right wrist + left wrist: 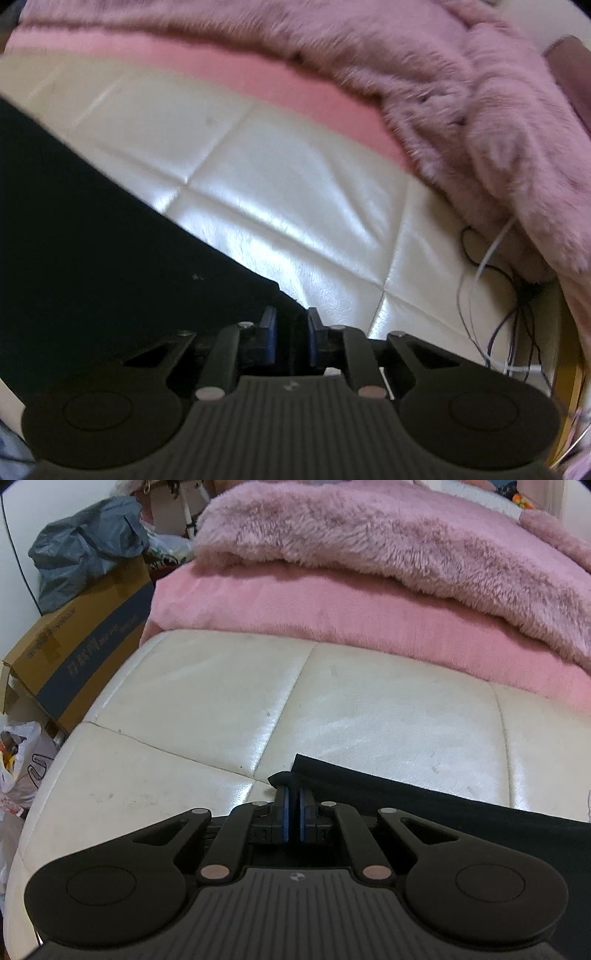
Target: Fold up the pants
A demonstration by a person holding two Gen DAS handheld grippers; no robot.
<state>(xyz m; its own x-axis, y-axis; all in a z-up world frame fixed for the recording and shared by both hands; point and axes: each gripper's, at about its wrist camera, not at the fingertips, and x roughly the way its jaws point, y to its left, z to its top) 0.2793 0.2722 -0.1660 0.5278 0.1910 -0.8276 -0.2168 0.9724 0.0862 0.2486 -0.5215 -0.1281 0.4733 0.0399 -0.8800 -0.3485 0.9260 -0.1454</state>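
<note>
White cushion point(207, 686), left gripper point(294, 794) pinching pants point(443, 812) corner

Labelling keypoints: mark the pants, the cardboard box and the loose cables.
pants point(424, 805), left wrist view, flat black cloth near the edge.
cardboard box point(79, 651), left wrist view, printed side panel.
cables point(517, 314), right wrist view, dark tangle on cushion.

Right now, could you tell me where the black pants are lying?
The black pants lie on the white leather cushion, near its front edge, in front of the pink blankets; the left gripper pinches their left corner.
</note>
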